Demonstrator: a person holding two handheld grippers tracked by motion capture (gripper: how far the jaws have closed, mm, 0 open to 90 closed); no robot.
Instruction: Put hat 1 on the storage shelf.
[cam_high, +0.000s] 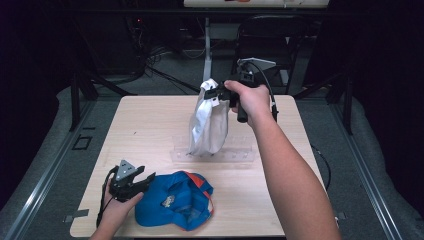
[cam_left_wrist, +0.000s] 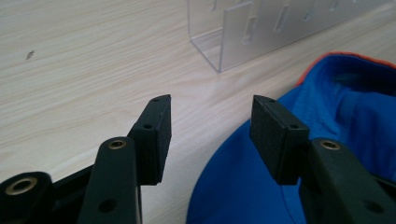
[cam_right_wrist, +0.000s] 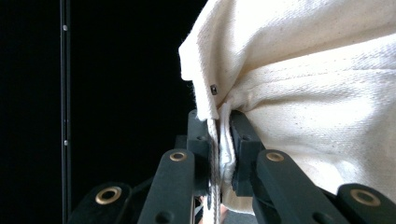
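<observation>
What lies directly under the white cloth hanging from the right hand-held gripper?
Under the white cloth stands a clear acrylic rack on the table. The cloth's lower end covers part of the rack, so contact cannot be judged.

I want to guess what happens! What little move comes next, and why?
Probably lower the white cap onto the clear rack: the right tool grips it, hanging just above. The left tool waits open by the blue cap.

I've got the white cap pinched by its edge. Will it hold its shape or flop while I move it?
Probably floppy: the white cap hangs limp and folded below the right gripper. It looks light, since a thin pinch of fabric between the fingers carries it. It may sway and brush the clear rack just beneath.
</observation>
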